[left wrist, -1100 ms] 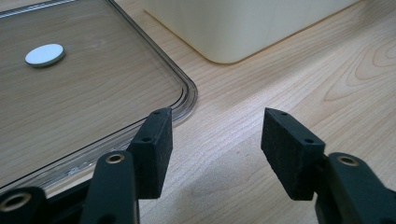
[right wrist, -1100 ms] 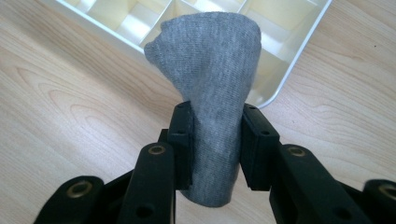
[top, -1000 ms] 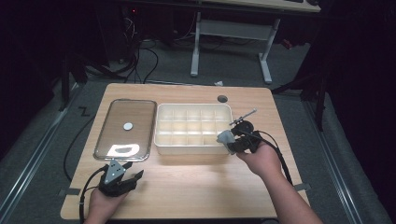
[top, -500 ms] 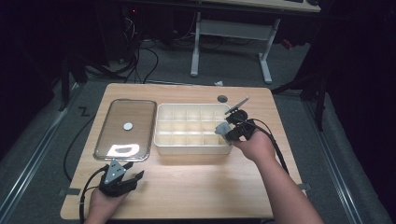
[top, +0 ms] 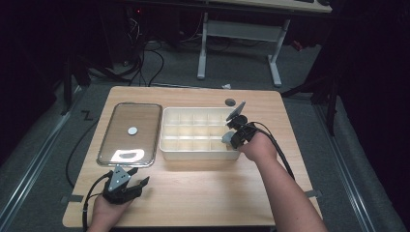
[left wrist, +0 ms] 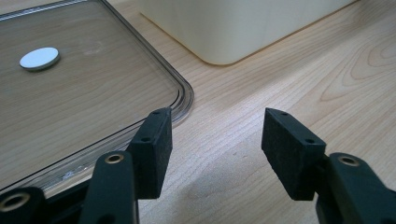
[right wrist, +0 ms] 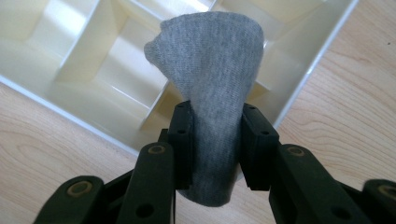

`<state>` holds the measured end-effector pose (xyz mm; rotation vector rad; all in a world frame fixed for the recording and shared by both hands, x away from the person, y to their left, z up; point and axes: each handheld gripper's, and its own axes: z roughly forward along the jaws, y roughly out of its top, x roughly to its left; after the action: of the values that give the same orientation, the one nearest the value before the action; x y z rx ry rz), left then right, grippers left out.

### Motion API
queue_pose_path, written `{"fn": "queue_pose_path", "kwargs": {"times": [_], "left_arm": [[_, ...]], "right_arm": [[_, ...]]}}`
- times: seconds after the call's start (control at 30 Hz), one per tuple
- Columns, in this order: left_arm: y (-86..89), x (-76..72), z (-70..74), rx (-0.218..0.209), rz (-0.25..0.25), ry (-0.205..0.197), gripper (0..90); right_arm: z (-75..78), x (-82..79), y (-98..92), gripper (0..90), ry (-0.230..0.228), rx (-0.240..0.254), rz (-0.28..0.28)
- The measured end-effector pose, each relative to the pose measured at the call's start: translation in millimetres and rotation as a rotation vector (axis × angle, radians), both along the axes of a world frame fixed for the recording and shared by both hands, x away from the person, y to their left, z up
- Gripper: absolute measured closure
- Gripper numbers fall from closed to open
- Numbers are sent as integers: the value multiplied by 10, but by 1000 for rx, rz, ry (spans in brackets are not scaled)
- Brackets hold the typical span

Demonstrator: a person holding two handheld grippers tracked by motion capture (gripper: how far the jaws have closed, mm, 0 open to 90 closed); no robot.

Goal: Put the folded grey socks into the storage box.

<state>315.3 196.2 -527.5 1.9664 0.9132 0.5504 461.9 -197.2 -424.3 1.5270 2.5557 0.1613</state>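
Observation:
My right gripper [right wrist: 212, 140] is shut on a rolled grey sock [right wrist: 215, 79], which sticks out past the jaws over the cream divided box [right wrist: 70, 60]. In the high view that gripper [top: 231, 137] hangs over the near right corner of the box [top: 167, 126], with the grey sock [top: 226, 138] showing at its tip. Down at the table's front left, my left gripper [top: 133, 182] rests open on the wood. Its jaws [left wrist: 215, 144] hold nothing and point toward the corner of a clear tray [left wrist: 182, 95].
The clear tray [top: 107, 147] lies left of the box with a small white disc [top: 132, 130] on it; the disc [left wrist: 39, 58] also shows in the left gripper view. A dark round hole [top: 230, 102] sits in the tabletop behind the box. Cables trail from both grippers.
My right hand has carried the sock forward and a little down, from just off the box's right edge to over its near right corner. The left gripper stayed where it was.

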Motion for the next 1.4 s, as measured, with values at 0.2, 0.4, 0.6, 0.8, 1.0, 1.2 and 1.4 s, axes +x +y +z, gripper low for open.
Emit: {"fn": "queue_pose_path", "kwargs": {"times": [0.2, 0.4, 0.6, 0.8, 1.0, 1.2, 1.4], "left_arm": [[-12, 4, -9, 18, -2, 2, 432], [-12, 2, -4, 19, -3, -2, 434], [-21, 2, -7, 22, -7, -2, 434], [-23, 6, -14, 28, -7, 2, 433], [-39, 15, -30, 33, -12, 4, 433], [-77, 15, -37, 54, -26, 5, 430], [-69, 2, -19, 40, -27, 2, 432]], "right_arm": [[-88, 76, 71, 714, 56, -62, 52], [-199, 98, 129, 719, 76, -105, 86], [-288, 113, 128, 719, 94, -100, 79], [-355, 148, 115, 716, 109, -89, 91], [-383, 153, 100, 712, 120, -72, 76], [-405, 153, 91, 710, 121, -62, 57], [-410, 151, 97, 707, 121, -61, 45]]}}
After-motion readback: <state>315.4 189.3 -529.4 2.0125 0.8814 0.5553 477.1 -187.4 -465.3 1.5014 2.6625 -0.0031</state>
